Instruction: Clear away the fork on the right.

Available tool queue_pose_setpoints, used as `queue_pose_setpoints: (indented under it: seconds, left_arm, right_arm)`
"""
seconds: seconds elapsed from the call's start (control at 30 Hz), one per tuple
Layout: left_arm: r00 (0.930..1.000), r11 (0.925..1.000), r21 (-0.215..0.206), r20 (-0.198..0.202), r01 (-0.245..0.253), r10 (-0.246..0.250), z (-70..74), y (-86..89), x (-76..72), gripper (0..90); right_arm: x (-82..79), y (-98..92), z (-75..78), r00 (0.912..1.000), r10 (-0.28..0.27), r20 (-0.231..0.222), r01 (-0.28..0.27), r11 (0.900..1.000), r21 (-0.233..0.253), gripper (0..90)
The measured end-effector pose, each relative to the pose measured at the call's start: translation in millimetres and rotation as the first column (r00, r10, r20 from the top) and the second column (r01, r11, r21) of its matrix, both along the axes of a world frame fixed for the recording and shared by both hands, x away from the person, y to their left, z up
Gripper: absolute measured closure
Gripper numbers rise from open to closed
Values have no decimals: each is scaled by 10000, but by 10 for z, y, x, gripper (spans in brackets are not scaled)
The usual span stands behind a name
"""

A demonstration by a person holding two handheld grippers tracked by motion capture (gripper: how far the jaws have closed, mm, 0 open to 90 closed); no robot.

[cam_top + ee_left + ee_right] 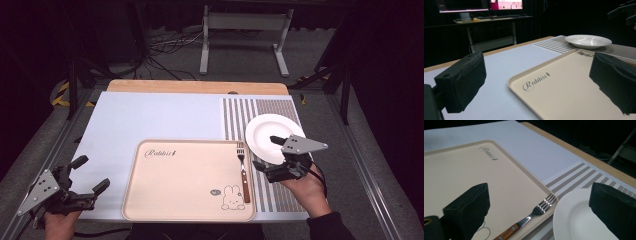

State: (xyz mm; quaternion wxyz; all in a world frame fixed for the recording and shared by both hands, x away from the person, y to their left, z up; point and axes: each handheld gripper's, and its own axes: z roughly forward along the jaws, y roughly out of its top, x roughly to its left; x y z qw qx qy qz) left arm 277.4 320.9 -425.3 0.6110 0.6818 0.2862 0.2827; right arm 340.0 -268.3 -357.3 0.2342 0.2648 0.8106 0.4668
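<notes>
A beige tray (175, 180) marked "Rabbit" lies at the table's front middle. A fork (243, 172) with a wooden handle rests along the tray's right edge, tines pointing away. A white plate (270, 131) sits on the striped mat just right of the tray. My right gripper (267, 152) is open, one jaw over the plate's near rim and the other beside the fork handle; in the right gripper view the fork (534, 216) and plate (579, 220) lie between the jaws. My left gripper (90, 174) is open off the tray's left side, holding nothing.
A pale blue mat (150, 120) covers most of the wooden table (200, 86), with a striped mat (260, 107) at the right. Metal rails run along both sides. A desk frame (245, 35) and cables stand beyond the far edge.
</notes>
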Motion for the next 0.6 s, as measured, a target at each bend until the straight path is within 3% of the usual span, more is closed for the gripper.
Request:
queue_pose_setpoints:
  seconds: [0.33, 0.6]
  left_arm:
    - [10000, 10000, -7, 3, 21, -21, -1, -11, 14, 14]
    - [10000, 10000, -8, 13, 60, -60, 3, -16, 18, 14]
  right_arm:
    - [-155, -343, -144, 9915, -78, 1300, -112, 9895, 1443, 7]
    - [-195, -494, -340, 9898, -408, 1365, 158, 9836, 1796, 7]
